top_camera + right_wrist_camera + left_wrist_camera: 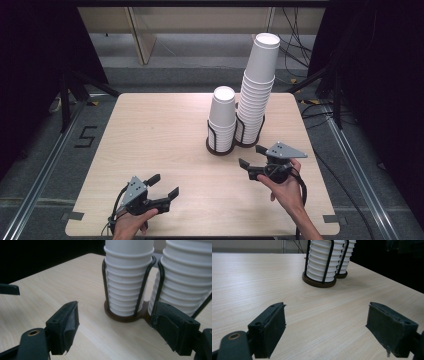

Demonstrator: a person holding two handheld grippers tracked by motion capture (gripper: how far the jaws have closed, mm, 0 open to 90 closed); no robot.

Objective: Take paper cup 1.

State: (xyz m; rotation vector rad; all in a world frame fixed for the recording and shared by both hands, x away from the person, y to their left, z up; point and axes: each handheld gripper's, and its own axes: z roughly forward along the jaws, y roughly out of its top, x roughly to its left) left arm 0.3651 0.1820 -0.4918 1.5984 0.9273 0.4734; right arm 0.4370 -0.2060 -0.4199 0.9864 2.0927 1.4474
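Pale wood-grain worktop (pixel 165 130) fills the middle of the high view, dark floor around it. At lower left the left tool (pixel 164 186) rests low with its jaws apart, nothing between them. Right of centre stands the shorter stack of white paper cups (pixel 222 117) in a black wire holder on a dark round base (pixel 220 148), and touching its right side the taller, leaning stack of white paper cups (pixel 257 90) in a like holder. At lower right the right tool (pixel 253 157) hovers just in front of the shorter stack, released and empty. Paper cups are likely light, thin-walled and easily crushed, and nested ones may cling. A gentle pinch on the top cup's wall, above the wire and just under its rolled rim, looks best.
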